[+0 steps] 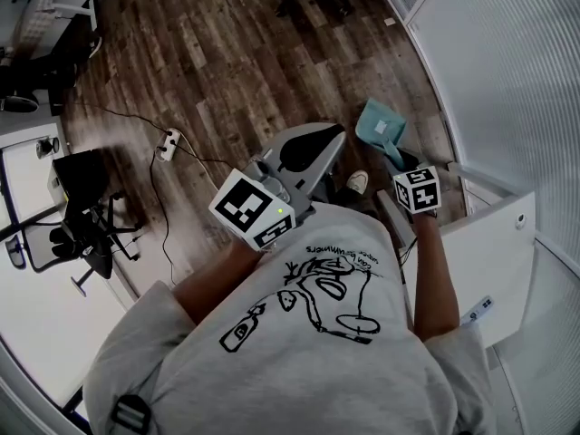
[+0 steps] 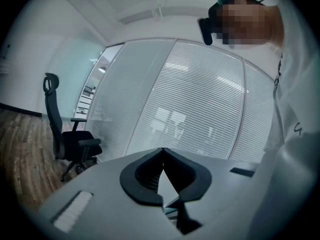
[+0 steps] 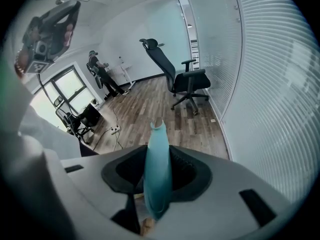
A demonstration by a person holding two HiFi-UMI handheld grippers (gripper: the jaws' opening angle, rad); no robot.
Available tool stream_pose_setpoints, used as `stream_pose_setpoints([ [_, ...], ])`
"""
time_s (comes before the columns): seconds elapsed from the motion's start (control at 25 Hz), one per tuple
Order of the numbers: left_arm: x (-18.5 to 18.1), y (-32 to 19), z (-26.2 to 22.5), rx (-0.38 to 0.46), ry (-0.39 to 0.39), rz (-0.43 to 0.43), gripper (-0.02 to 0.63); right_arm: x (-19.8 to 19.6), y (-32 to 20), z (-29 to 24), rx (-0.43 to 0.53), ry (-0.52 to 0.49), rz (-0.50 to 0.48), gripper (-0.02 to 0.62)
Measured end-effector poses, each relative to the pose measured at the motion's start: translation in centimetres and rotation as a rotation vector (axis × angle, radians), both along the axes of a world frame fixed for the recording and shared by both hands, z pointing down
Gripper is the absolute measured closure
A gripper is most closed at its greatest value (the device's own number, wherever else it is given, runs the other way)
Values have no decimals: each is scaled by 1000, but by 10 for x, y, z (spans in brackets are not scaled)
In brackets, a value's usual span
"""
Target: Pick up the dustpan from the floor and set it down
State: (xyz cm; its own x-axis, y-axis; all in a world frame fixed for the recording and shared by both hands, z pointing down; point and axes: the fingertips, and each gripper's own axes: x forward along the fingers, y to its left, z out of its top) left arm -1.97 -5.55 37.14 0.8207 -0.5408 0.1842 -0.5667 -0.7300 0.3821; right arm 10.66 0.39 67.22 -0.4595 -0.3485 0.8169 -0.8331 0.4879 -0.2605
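One teal dustpan [image 1: 379, 130] is gripped by its handle between the jaws of the right gripper [image 3: 157, 174], and the handle is seen running straight up the middle of the right gripper view. In the head view the pan is found at two o'clock from the centre, over the wooden floor [image 1: 227, 53] and just beside the ribbed glass partition [image 1: 507, 80]; whether the floor is touched cannot be told. The person's shoe [image 1: 358, 181] is seen at seven o'clock of the pan. The left gripper [image 1: 328, 141] is held at nine o'clock of the pan, its jaws clenched tip to tip with nothing between them. A white table [image 1: 494, 252] is set at five o'clock. A power strip [image 1: 169, 143] is laid well apart at nine o'clock, and a black office chair [image 3: 181, 79] is stood by the partition.
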Motion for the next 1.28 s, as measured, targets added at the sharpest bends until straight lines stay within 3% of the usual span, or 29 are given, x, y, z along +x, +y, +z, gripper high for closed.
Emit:
stream_pose_setpoints([
  [1.28,-9,6,11,-29,-22,-4,604,-12,-2,85,-79,50,-50,474],
])
